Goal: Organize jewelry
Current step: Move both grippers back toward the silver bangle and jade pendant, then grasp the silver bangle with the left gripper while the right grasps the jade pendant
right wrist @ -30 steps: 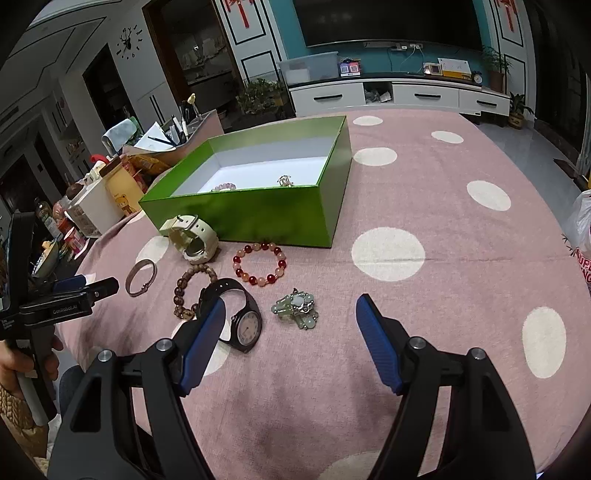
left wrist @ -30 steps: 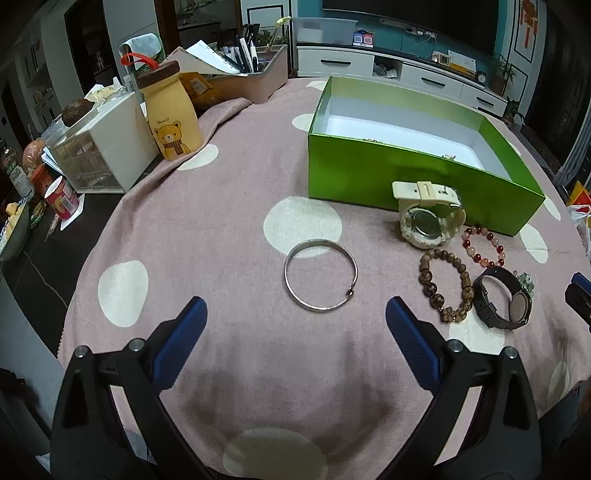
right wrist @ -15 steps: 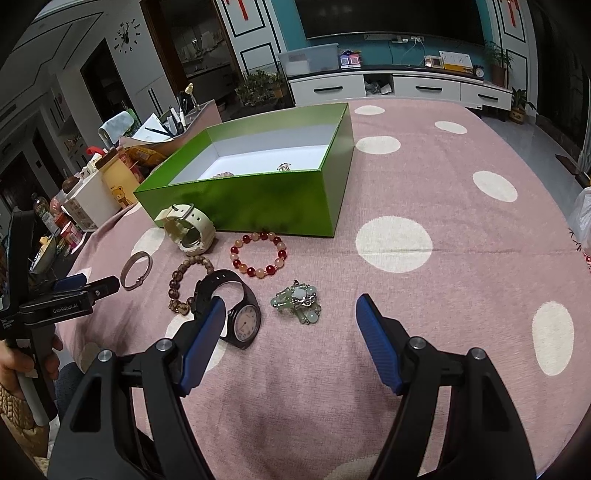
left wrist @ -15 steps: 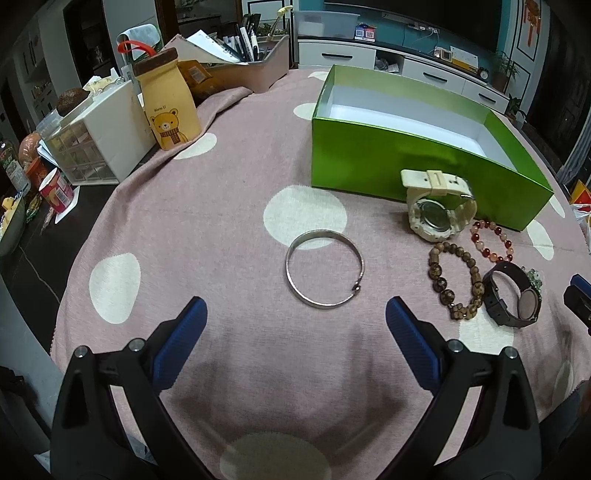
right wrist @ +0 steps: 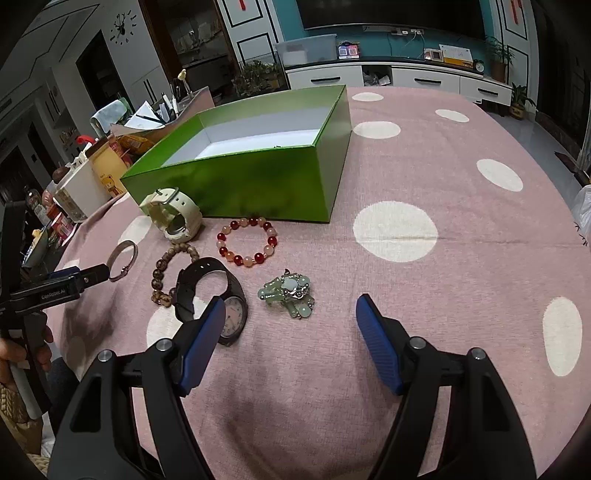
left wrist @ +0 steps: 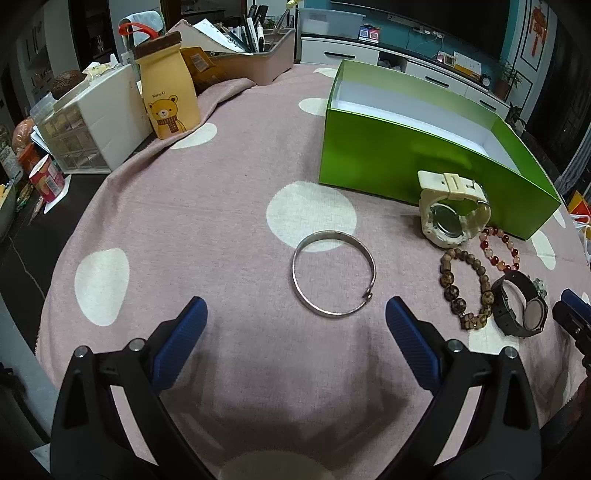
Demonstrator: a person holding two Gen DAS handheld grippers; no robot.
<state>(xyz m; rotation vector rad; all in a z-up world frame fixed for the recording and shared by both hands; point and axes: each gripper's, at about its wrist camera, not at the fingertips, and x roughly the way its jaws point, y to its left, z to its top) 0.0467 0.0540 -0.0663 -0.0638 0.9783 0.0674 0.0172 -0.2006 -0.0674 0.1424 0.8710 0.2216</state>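
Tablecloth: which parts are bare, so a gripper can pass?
Free: the tablecloth right of the green box, and left of the silver bangle. Crowded: in front of the box, around the white watch, bead bracelets, black watch and jade piece.

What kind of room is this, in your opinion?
Most likely a home living room: a large dark screen hangs on a teal wall above a low white cabinet, and the jewelry lies on a table under a pink dotted tablecloth.
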